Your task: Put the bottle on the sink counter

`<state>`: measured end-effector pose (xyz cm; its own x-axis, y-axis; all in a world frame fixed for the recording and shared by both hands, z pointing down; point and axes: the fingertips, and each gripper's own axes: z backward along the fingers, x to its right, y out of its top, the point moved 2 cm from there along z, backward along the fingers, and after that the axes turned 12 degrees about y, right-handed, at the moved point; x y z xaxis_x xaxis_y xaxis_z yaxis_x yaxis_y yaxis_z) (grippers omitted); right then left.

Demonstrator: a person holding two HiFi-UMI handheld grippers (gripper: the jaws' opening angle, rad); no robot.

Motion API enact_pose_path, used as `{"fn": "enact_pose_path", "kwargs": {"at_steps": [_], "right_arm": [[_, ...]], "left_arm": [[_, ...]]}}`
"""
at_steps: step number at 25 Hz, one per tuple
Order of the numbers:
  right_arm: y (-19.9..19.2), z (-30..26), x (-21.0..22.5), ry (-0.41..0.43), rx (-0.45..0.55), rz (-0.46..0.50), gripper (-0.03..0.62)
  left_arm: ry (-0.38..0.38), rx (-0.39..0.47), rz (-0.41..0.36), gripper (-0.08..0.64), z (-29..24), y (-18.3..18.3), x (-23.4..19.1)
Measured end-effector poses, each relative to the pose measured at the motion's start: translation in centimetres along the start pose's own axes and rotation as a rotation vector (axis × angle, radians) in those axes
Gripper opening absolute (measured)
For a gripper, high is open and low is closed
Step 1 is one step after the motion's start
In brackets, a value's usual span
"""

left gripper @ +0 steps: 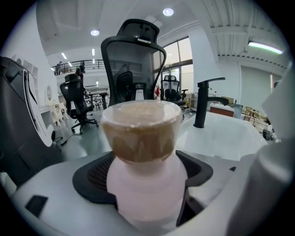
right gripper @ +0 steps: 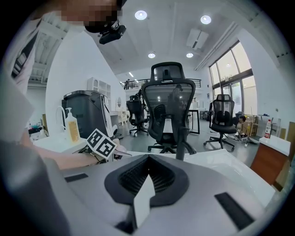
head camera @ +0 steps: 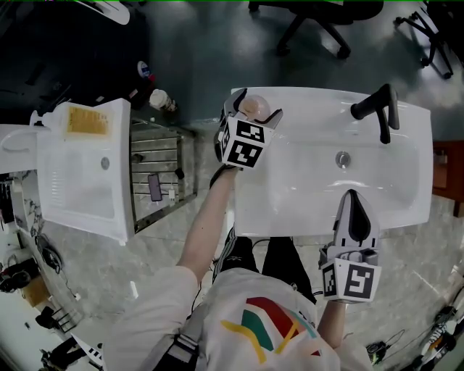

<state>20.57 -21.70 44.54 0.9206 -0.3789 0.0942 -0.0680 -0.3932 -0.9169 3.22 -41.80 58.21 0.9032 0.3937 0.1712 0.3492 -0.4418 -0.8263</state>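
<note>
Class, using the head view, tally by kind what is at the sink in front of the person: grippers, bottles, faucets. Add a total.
grippers: 2 (left gripper, right gripper)
bottle: 1
faucet: 1
total: 4

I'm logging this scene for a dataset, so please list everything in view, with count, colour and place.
sink: one, white, in front of the person.
faucet: one, black, on the sink's far right rim.
drain: one, metal, in the basin.
bottle: one, pale pink with a tan top, at the sink's far left corner, between the left tongs' jaws.
second sink: one, white, off to the left.
pump bottle: one, yellow, on the second sink.
rack: one, metal, between the two sinks.
office chairs: several, black, on the floor beyond the sink.
left tongs: shut on the bottle.
right tongs: shut, empty, over the sink's near edge.
</note>
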Motion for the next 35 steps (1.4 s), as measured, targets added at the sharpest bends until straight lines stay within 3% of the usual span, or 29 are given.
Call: {"fn": "enact_pose_path", "kwargs": {"at_steps": [19, 27, 30, 35], "right_arm": [[-0.6, -0.2, -0.2, 0.004, -0.005, -0.011, 0.012], [0.0, 0.0, -0.7, 0.013, 0.008, -0.002, 0.012], [0.3, 0.0, -0.8, 0.013, 0.017, 0.004, 0.012], [1.6, 0.1, -1.1, 0.018, 0.048, 0.018, 0.012]], "left_arm": [[-0.011, -0.103, -0.033, 0.388, -1.7, -1.5, 0.5], [0.039, -0.047, -0.010, 0.390, -1.0, -0.8, 0.3], [0.038, 0.007, 0.050, 0.390, -0.2, 0.7, -0.1], [0.044, 0.076, 0.058, 0.390, 2.3, 3.9, -0.5]]}}
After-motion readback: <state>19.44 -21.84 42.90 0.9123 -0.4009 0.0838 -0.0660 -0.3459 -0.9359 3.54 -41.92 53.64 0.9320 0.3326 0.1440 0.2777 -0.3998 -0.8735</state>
